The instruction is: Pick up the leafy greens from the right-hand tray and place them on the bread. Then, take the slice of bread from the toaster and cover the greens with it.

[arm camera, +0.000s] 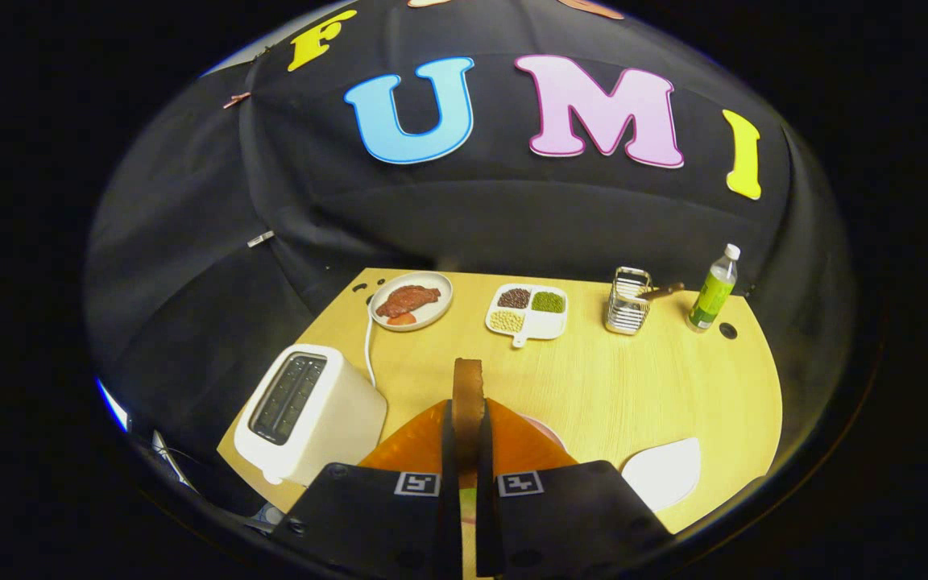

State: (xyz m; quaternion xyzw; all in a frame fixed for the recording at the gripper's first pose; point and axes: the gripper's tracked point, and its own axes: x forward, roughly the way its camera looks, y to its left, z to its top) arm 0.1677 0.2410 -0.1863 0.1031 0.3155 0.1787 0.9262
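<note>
Now gripper [468, 439] clamps bread slice [468, 395] upright; divided dish [544, 325] (three compartments) holds beans; plate [437, 310] holds meat.

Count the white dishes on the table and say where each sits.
3. A round plate with meat beyond the toaster; a divided dish of beans beside it; a tray just right of the gripper, which is shut on the bread slice. More may hide behind the fingers.

Toaster [311, 411] left of fingers; behind it plate [412, 302], then divided dish [528, 312], rack [627, 302], bottle [714, 290]
</note>
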